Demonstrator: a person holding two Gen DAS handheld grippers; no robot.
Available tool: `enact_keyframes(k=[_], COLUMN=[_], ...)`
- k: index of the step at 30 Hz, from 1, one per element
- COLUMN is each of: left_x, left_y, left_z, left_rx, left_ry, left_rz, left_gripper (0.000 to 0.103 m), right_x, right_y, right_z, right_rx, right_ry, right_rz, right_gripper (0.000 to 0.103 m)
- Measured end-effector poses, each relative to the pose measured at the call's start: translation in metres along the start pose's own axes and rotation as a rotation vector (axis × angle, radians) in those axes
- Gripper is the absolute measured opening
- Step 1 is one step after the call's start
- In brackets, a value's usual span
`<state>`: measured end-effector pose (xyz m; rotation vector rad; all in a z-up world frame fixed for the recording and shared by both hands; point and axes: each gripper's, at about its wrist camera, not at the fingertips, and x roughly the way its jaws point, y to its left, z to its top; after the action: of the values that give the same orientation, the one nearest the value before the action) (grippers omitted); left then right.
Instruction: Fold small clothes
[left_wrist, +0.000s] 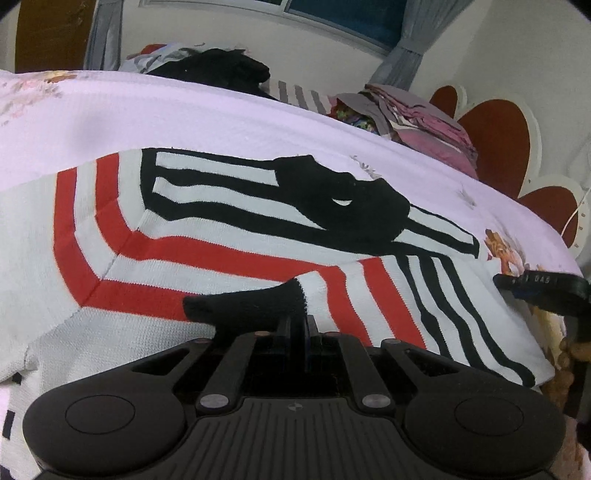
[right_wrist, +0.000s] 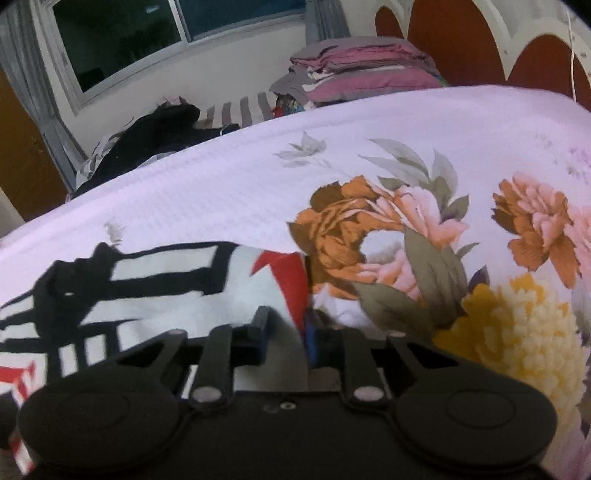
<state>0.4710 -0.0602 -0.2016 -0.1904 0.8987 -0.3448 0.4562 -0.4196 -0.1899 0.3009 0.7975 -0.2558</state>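
Observation:
A small knit sweater (left_wrist: 221, 254) with white, red and black stripes and a black collar (left_wrist: 347, 199) lies spread on the bed. My left gripper (left_wrist: 297, 325) is shut on the sweater's black sleeve cuff (left_wrist: 243, 304), which lies folded over the body. My right gripper (right_wrist: 284, 328) is open, its fingers straddling the sweater's right edge (right_wrist: 284, 280). In the left wrist view, the right gripper (left_wrist: 543, 286) shows at the sweater's right edge.
The bed has a pale lilac floral cover (right_wrist: 406, 155). A stack of folded clothes (right_wrist: 362, 70) and a dark clothes pile (right_wrist: 159, 129) lie at the far side. A red and white headboard (left_wrist: 495, 140) stands at the right.

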Motion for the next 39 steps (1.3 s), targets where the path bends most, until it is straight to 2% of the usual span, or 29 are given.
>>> enact_keyframes(k=[3,6,8,10,14,17,21,23,26,29,32,35,37,39], left_x=[-0.006,-0.012,-0.014,-0.015,-0.012,-0.012,-0.015,-0.015,-0.017,-0.019,-0.021,-0.023,-0.026,-0.031], left_y=[-0.005,-0.005,-0.003,-0.001,-0.001,-0.004,-0.006,-0.007,-0.007,-0.010,-0.014,-0.016,-0.016,-0.017], left_z=[0.003,0.003,0.001,-0.003,-0.006,-0.006,-0.006,-0.009,-0.010,-0.010,-0.012,-0.014,-0.015,-0.015], left_rx=[-0.007,-0.008,-0.006,0.004,0.024,0.046,0.032,0.053,0.049,0.047,0.059,0.068,0.067,0.067], left_ry=[0.014,0.021,0.022,0.019,0.012,0.011,0.017,0.013,0.013,0.017,0.012,0.004,0.003,0.008], left_rz=[0.023,0.038,0.040,0.051,0.060,0.071,0.083,0.089,0.099,0.116,0.132,0.142,0.152,0.165], left_gripper=[0.007,0.007,0.007,0.007,0.007,0.007,0.007,0.007,0.007,0.007,0.007,0.007,0.007,0.007], right_x=[-0.021,-0.051,-0.066,-0.075,-0.066,-0.063,-0.079,-0.070,-0.072,-0.084,-0.086,-0.077,-0.064,-0.067], right_y=[0.016,0.027,0.039,0.047,0.047,0.048,0.053,0.053,0.052,0.053,0.071,0.083,0.088,0.092], right_z=[-0.001,-0.016,-0.035,-0.053,-0.076,-0.077,-0.077,-0.083,-0.085,-0.080,-0.081,-0.086,-0.091,-0.091], right_rx=[-0.069,-0.103,-0.183,-0.211,-0.254,-0.281,-0.245,-0.286,-0.297,-0.231,-0.268,-0.273,-0.280,-0.273], right_ry=[-0.062,-0.090,-0.087,-0.074,-0.023,-0.026,-0.048,-0.008,-0.008,-0.028,-0.042,-0.020,0.036,0.027], right_rz=[-0.070,0.026,0.042,0.066,0.028,0.013,0.034,-0.009,-0.018,0.021,0.042,0.067,0.035,0.033], right_gripper=[0.027,0.027,0.027,0.027,0.025,0.021,0.032,0.032,0.031,0.034,0.039,0.041,0.044,0.045])
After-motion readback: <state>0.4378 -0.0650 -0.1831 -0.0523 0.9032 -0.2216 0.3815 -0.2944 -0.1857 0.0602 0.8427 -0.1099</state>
